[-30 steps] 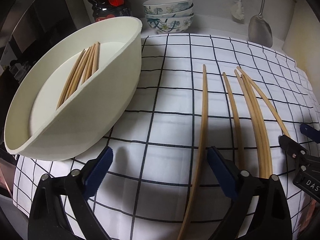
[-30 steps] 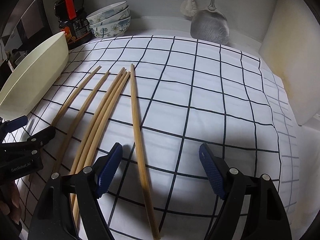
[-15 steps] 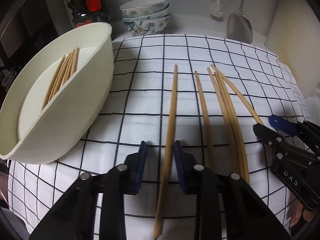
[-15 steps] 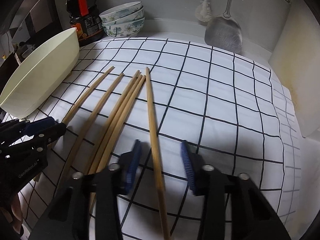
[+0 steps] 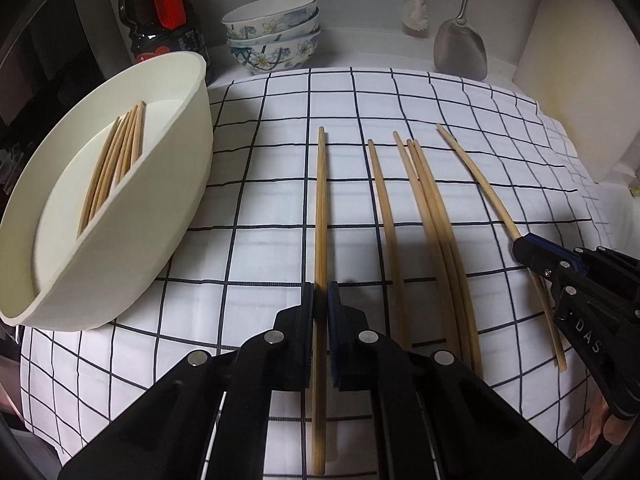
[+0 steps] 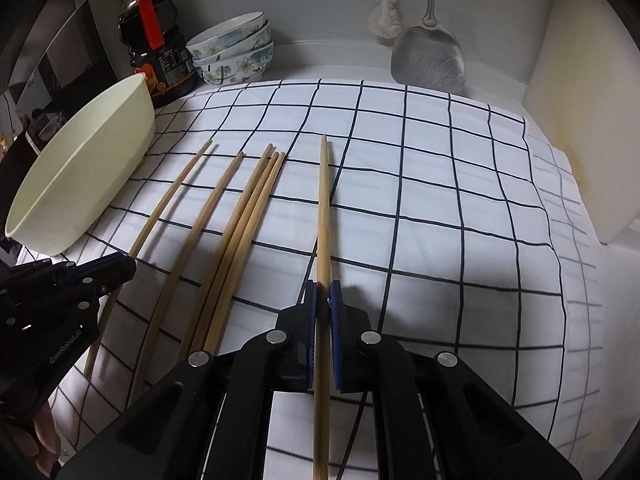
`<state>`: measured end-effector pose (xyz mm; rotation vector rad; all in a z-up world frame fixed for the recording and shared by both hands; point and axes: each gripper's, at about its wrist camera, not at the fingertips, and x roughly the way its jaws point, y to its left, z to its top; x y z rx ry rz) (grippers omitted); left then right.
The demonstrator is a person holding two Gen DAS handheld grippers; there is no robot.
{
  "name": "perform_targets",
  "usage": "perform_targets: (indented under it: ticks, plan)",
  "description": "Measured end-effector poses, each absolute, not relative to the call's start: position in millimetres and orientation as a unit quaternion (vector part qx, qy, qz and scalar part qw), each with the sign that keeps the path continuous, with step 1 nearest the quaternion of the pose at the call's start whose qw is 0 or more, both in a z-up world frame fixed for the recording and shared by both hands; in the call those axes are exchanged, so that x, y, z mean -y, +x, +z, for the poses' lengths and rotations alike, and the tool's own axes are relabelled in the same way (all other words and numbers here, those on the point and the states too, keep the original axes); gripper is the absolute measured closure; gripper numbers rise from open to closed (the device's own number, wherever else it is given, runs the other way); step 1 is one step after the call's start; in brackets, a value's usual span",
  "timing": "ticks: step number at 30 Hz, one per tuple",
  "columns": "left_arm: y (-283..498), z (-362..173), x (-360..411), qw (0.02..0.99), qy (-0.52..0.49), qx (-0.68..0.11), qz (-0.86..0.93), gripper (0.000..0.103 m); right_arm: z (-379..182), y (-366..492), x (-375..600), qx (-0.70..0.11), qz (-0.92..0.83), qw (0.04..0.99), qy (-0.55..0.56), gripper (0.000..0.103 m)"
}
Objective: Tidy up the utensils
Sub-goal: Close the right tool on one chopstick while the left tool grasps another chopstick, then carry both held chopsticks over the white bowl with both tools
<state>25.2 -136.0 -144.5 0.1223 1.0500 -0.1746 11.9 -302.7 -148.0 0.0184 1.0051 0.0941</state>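
The black left gripper with blue pads point(image 5: 321, 300) is clamped on a bamboo chopstick point(image 5: 320, 216). The matching black right gripper point(image 6: 324, 300) pinches another chopstick point(image 6: 323, 216), both low, pointing forward.

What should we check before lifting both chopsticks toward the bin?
1. Left gripper shut on the leftmost chopstick: ok.
2. Right gripper shut on the rightmost chopstick: ok.
3. Held sticks apart from the four loose chopsticks between them: ok.
4. White bin has room beside the stored chopsticks in its far compartment: ok.
5. Grip position: both are gripped near the near end, so the long free end may droop: not ok.
6. Sticks lifted off the checked cloth: cannot tell.
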Motion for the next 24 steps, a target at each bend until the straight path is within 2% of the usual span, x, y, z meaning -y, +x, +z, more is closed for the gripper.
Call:
perform_targets:
  ticks: [14,24]
  plan:
    - [-7.5,-75.3,119.8,0.874,0.04,-0.473,-0.109,0.096,-86.8,-22.6,287.7,-0.444,0.062,0.894,0.015,0.097]
    - [-1.9,-22.5,52.1,0.894,0.021,-0.439,-0.091,0.096,-50.8,-8.9,237.6,-0.428,0.079,0.9,0.016,0.097]
